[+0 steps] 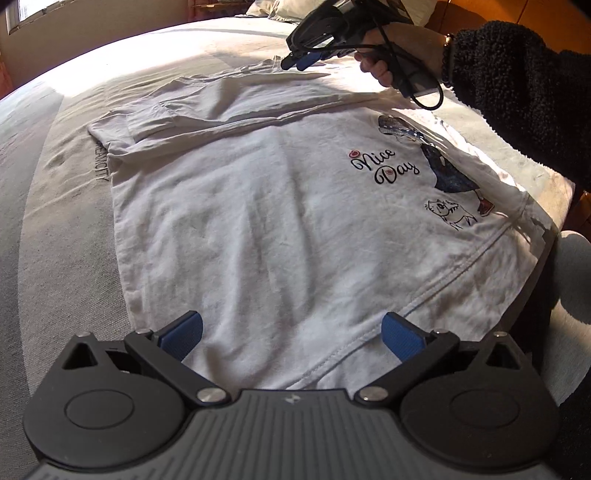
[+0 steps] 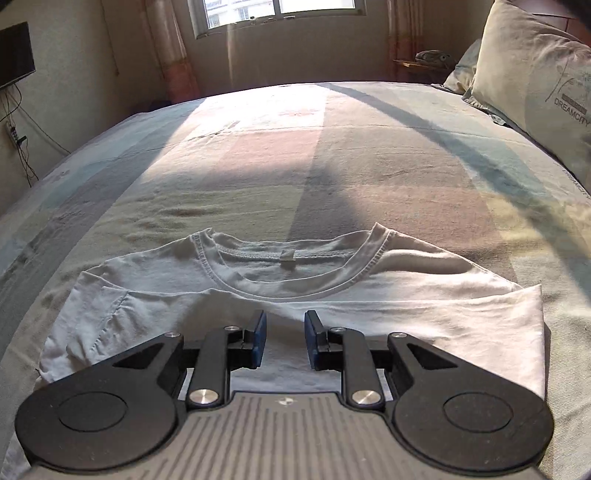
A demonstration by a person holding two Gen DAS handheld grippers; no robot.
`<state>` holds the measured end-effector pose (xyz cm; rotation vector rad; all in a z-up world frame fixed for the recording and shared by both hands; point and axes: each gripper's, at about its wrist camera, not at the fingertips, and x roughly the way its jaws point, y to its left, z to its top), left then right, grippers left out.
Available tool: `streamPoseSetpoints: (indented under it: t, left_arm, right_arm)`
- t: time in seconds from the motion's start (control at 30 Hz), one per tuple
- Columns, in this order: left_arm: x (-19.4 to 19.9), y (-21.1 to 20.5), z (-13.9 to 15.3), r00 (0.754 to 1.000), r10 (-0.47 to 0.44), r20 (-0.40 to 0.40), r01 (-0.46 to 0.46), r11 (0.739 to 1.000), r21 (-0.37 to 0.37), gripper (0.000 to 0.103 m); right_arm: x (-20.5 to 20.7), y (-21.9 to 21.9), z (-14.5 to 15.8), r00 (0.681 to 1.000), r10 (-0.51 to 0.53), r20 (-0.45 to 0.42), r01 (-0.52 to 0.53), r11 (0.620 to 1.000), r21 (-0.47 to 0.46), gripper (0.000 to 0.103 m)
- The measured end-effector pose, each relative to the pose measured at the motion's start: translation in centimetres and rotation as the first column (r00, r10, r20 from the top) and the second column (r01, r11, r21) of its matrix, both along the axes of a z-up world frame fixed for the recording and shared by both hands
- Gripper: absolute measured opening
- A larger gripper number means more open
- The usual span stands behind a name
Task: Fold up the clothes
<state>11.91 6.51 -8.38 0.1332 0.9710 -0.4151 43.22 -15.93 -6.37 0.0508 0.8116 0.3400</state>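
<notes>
A white shirt [image 1: 266, 206] lies flat on the bed [image 1: 48, 206]. It has the words "Nice Day" [image 1: 386, 167] on it, next to a drawing of a girl in a blue dress [image 1: 448, 171] and a little cat [image 1: 448, 214]. One sleeve [image 1: 236, 107] is folded over, so it lies across the top part of the shirt. In the right wrist view the neck hole [image 2: 291, 262] is near the far edge of the shirt, with a small tag [image 2: 287, 255] inside it.

The left gripper [image 1: 291, 334] is over the bottom hem of the shirt. Its two blue pads [image 1: 184, 334] are wide apart, with nothing between them.

The right gripper [image 2: 284, 339] is over the folded sleeve, just below the neck hole. Its jaws are a little way apart. The shirt shows in the gap, but the pads do not pinch it. In the left wrist view a hand [image 1: 399, 55] in a fuzzy dark sleeve [image 1: 517, 88] holds this gripper over the far end of the shirt.

The bed has a sheet with wide stripes. Sun falls across it in a bright patch. A pillow [image 2: 535, 81] sits at the right end of the bed. A window [image 2: 277, 14] is in the far wall, with curtains [image 2: 166, 48] beside it. A dark screen [image 2: 14, 55] hangs on the left wall.
</notes>
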Motion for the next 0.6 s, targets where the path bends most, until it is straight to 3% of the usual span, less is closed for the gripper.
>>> streamPoseSetpoints:
  t: [0.13,0.23,0.33,0.4,0.47,0.5,0.53,0.6]
  left_arm:
    - [0.2,0.0,-0.2,1.000,0.009,-0.006,-0.009,1.000,0.005,0.102]
    - [0.3,0.2,-0.1,1.000,0.016,-0.007,-0.016,1.000,0.015,0.102]
    - [0.2,0.4,0.1,1.000,0.025,0.001,-0.025,0.999,0.025,0.102]
    - [0.1,0.8,0.3,1.000,0.027,0.007,-0.028,0.999,0.028,0.102]
    - [0.1,1.2,0.4,0.999,0.033,0.010,-0.034,0.999,0.034,0.102]
    - [0.1,1.4,0.5,0.999,0.038,0.011,-0.038,0.998,0.039,0.102]
    - [0.3,1.7,0.5,0.999,0.042,0.009,-0.043,0.998,0.044,0.102]
    - [0.8,2.0,0.9,0.999,0.049,0.016,-0.050,0.997,0.058,0.102]
  right_arm:
    - [2.4,-0.4,-2.6,0.998,-0.043,-0.046,0.042,0.999,-0.022,0.027]
    - [3.5,0.9,-2.8,0.999,-0.040,-0.005,0.039,0.997,-0.061,0.036]
    - [4.5,1.5,-2.1,0.998,-0.066,-0.017,0.065,0.996,-0.065,0.037]
    - [3.5,1.4,-0.9,0.999,-0.042,-0.005,0.042,0.999,-0.034,0.038]
    - [0.7,0.8,0.4,0.999,0.013,0.048,-0.013,1.000,-0.012,0.050]
    - [-0.7,0.5,0.7,0.997,0.035,0.070,-0.034,0.999,-0.021,0.061]
    - [-1.9,0.0,0.6,0.995,0.050,0.087,-0.047,0.998,-0.040,0.066]
    - [-3.3,-1.1,-0.4,0.996,0.063,0.059,-0.058,0.994,-0.096,0.066]
